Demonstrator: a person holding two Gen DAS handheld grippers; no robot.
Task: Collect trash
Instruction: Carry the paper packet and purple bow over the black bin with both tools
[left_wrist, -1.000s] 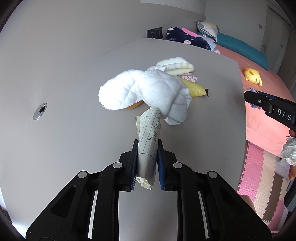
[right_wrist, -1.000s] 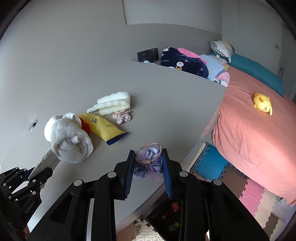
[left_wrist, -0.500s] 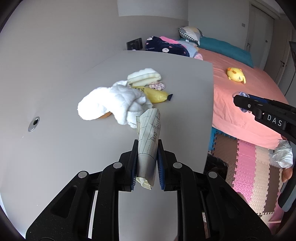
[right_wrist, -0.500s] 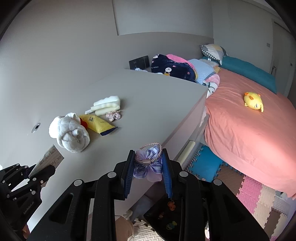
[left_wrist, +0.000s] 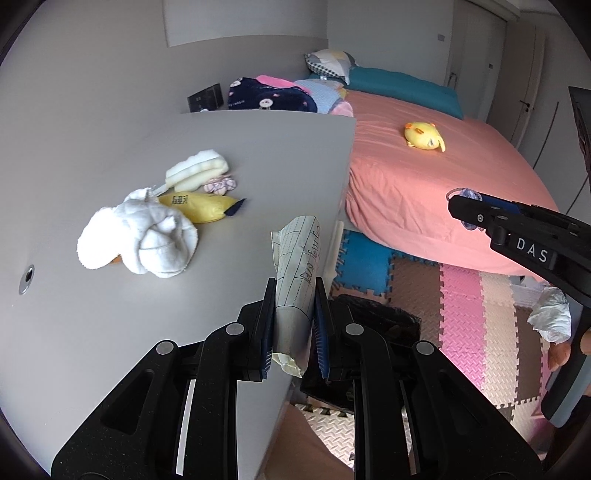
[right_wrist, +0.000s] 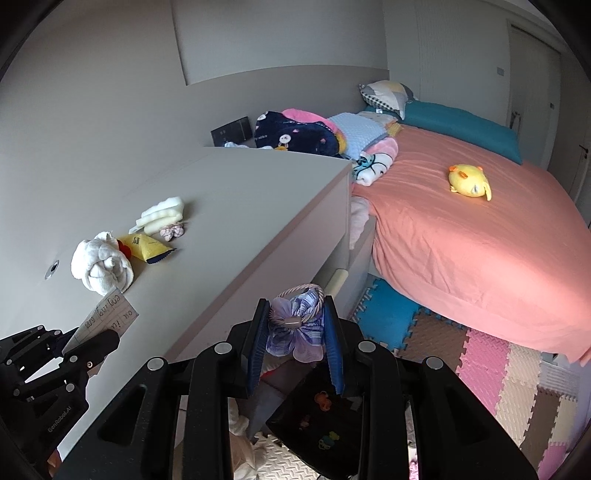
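Paper and bow held over the desk edge

Grippers fill the lower half of both wrist views. The left gripper is clamped on a rolled sheet of lined, handwritten paper, which stands upright between its blue pads at lower centre, over the edge of the grey desk. The right gripper pinches a lilac fabric bow with a pink cord loop at lower centre of its view, beyond the desk edge and above a black bin bag on the foam-tiled floor. At left of both frames a bundled white towel, a yellow snack packet, a cream foam pad and a small checked fabric scrunchie lie close together on the desk. A yellow plush chick rests on the pink bed at upper right.
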